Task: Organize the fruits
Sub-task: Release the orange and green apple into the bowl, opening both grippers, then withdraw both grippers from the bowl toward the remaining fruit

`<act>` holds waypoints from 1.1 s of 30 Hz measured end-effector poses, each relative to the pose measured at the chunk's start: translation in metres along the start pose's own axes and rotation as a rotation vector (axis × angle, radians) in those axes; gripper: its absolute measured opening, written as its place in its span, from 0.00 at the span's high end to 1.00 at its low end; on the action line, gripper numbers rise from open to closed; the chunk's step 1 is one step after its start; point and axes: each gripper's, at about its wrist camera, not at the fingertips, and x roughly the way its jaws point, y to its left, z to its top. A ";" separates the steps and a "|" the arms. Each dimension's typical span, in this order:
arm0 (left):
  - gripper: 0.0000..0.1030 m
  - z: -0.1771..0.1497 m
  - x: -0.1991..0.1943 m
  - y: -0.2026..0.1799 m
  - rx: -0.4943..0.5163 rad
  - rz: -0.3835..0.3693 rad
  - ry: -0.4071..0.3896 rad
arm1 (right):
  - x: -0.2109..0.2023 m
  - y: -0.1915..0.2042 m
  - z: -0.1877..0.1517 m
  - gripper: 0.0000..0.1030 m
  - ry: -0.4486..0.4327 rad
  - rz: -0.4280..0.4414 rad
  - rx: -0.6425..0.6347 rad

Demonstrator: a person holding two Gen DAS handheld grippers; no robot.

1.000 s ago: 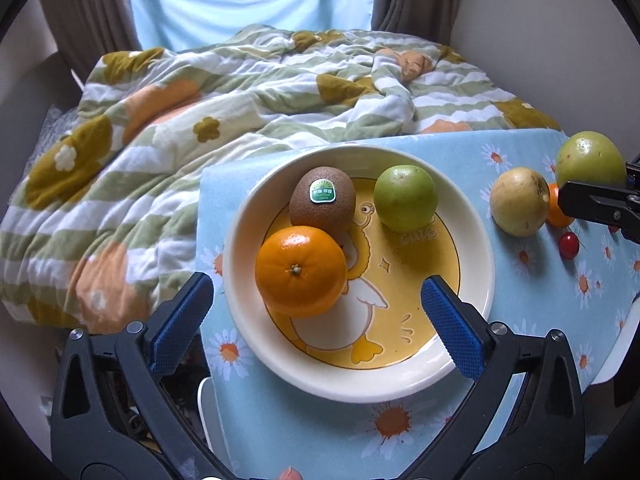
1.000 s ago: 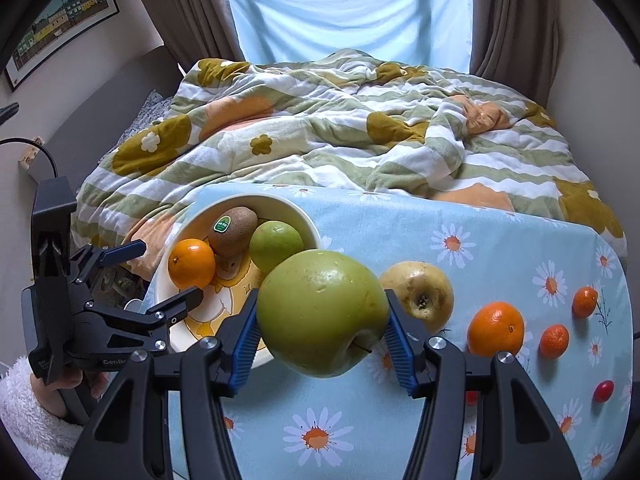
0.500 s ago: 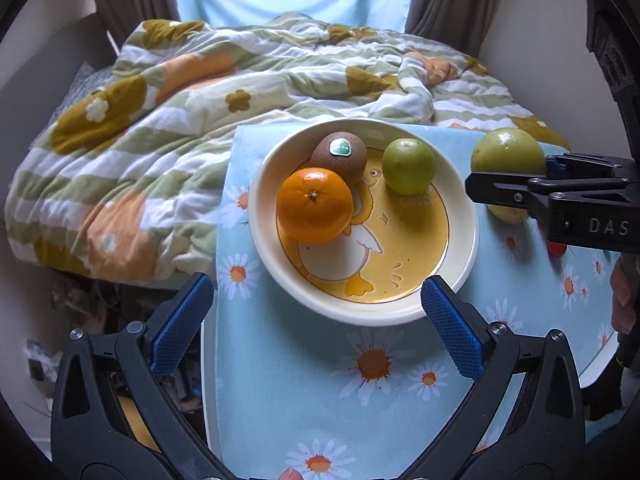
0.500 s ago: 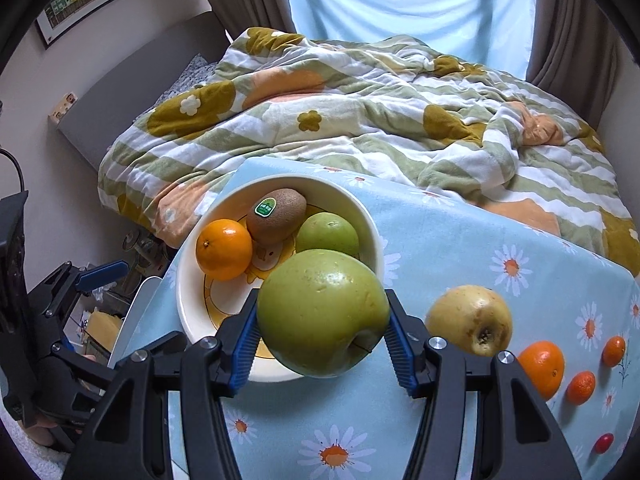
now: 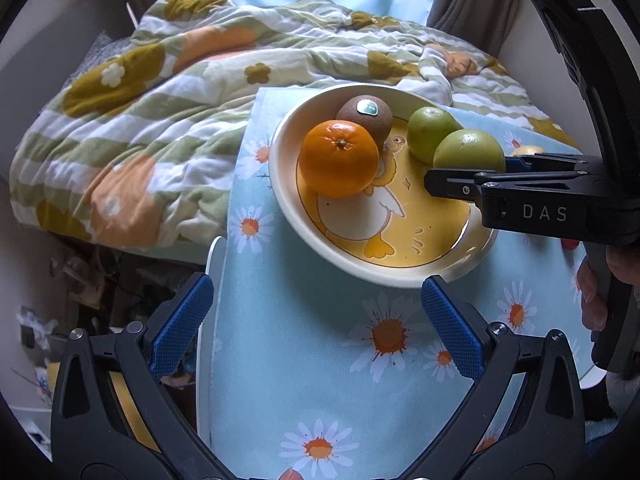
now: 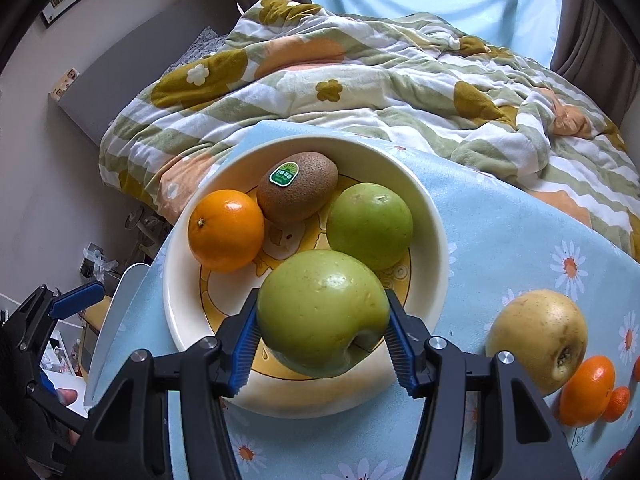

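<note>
My right gripper (image 6: pixel 323 340) is shut on a large green apple (image 6: pixel 320 312) and holds it above the near side of a cream bowl (image 6: pixel 434 236) with a yellow duck print. In the bowl lie an orange (image 6: pixel 226 230), a kiwi (image 6: pixel 298 186) with a green sticker and a smaller green fruit (image 6: pixel 370 226). The left wrist view shows the bowl (image 5: pixel 284 196), the orange (image 5: pixel 338 158), the held apple (image 5: pixel 468 152) and the right gripper (image 5: pixel 472 174) over the bowl's right side. My left gripper (image 5: pixel 316 324) is open and empty, near the bowl's front edge.
The bowl sits on a blue daisy tablecloth (image 6: pixel 520 232). A yellow pear (image 6: pixel 538 338), an orange (image 6: pixel 586 390), a small tangerine (image 6: pixel 618 404) and a red cherry tomato (image 6: pixel 616 456) lie to the right. A quilted bed (image 6: pixel 360 72) is behind. The table's left edge (image 5: pixel 214 320) drops off.
My right gripper has carried the green apple left from beside the pear to over the bowl. My left gripper has pulled back and to the left, away from the bowl.
</note>
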 end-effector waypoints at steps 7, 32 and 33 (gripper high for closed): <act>0.00 -0.003 0.002 -0.002 -0.002 -0.008 0.007 | 0.003 0.004 0.000 0.47 -0.018 -0.006 -0.012; 0.00 0.007 -0.051 0.001 0.070 -0.050 -0.051 | -0.076 0.009 -0.007 0.00 -0.148 -0.044 0.113; 0.00 0.009 -0.054 0.000 0.076 -0.050 -0.053 | -0.082 0.008 -0.008 0.00 -0.155 -0.044 0.128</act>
